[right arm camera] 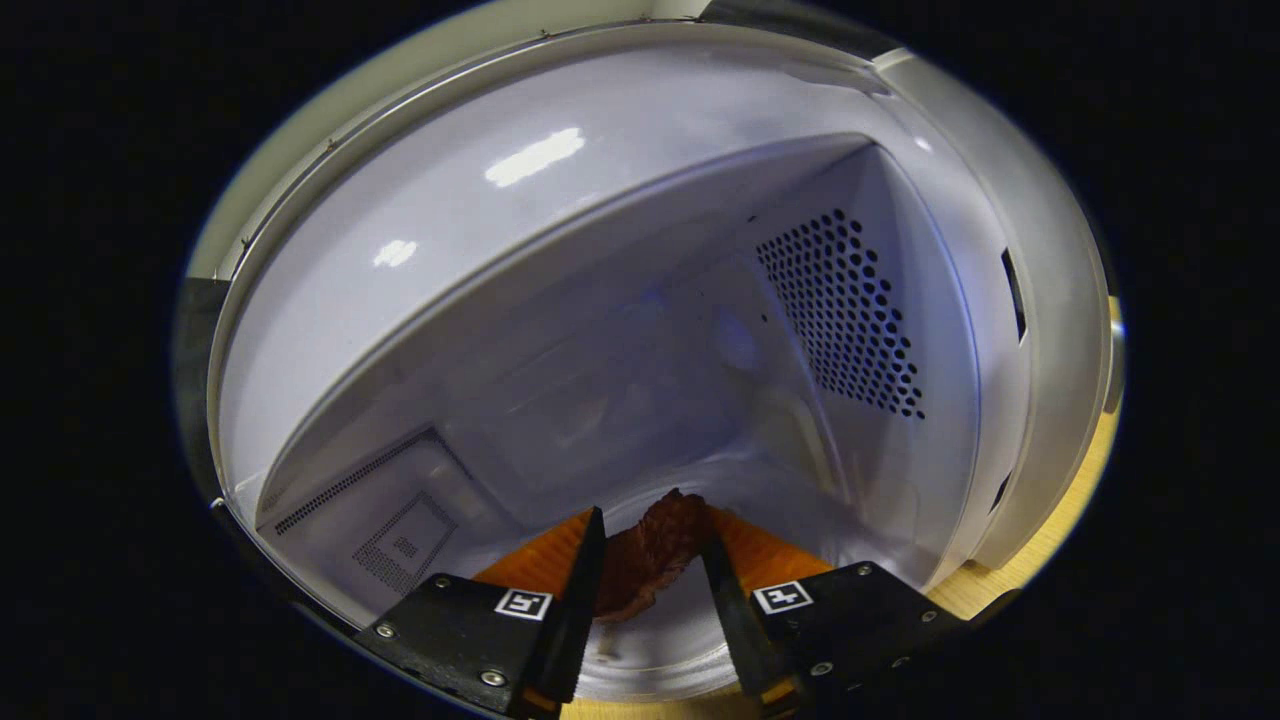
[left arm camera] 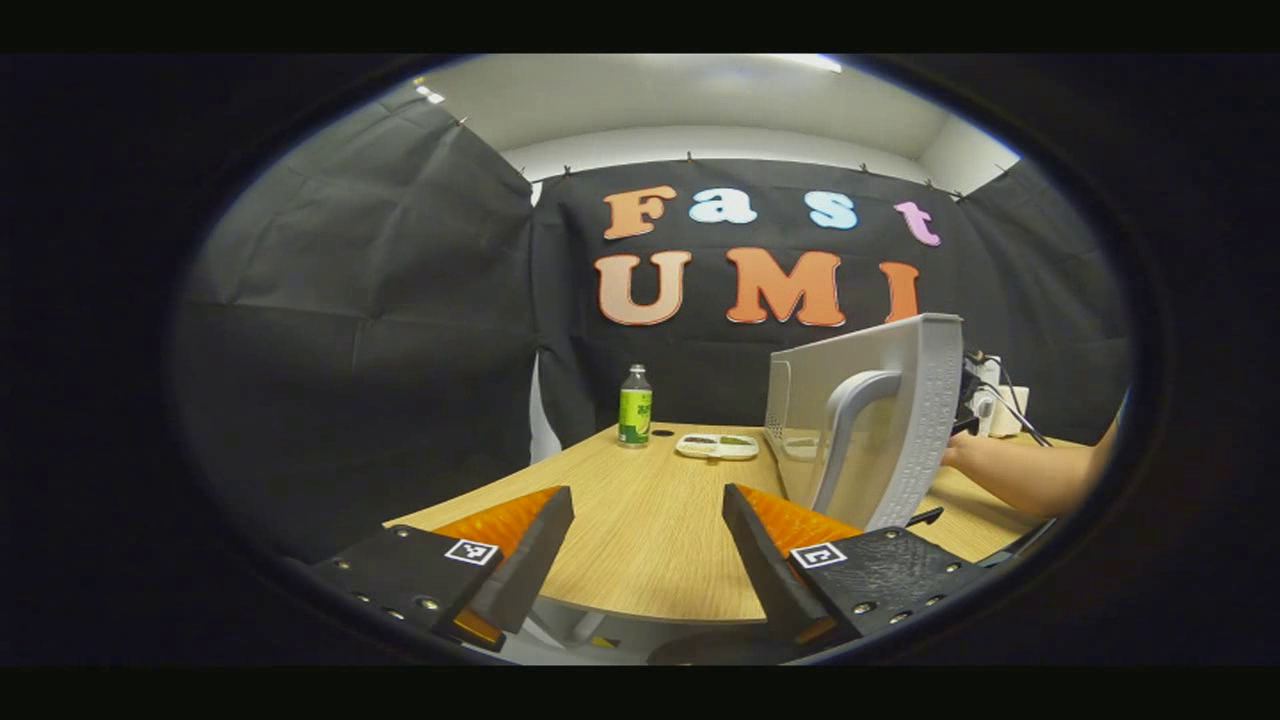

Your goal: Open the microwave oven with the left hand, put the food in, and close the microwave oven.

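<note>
In the left gripper view the white microwave door [left arm camera: 880, 420] stands swung open on the table, its curved handle [left arm camera: 845, 430] facing me. My left gripper [left arm camera: 648, 500] hovers open over the table's near edge, left of the door, holding nothing. A person's forearm [left arm camera: 1030, 475] reaches in behind the door. In the right gripper view my right gripper [right arm camera: 652, 530] is inside the microwave cavity [right arm camera: 600, 330], shut on a dark reddish-brown piece of food [right arm camera: 650, 565] held just above the cavity floor [right arm camera: 650, 650].
A green bottle [left arm camera: 635, 405] and a white plate [left arm camera: 718, 446] with bits of food stand at the far side of the wooden table [left arm camera: 650, 560]. Cables and a white box [left arm camera: 1000, 400] sit behind the microwave. A perforated vent [right arm camera: 850, 320] marks the cavity's right wall.
</note>
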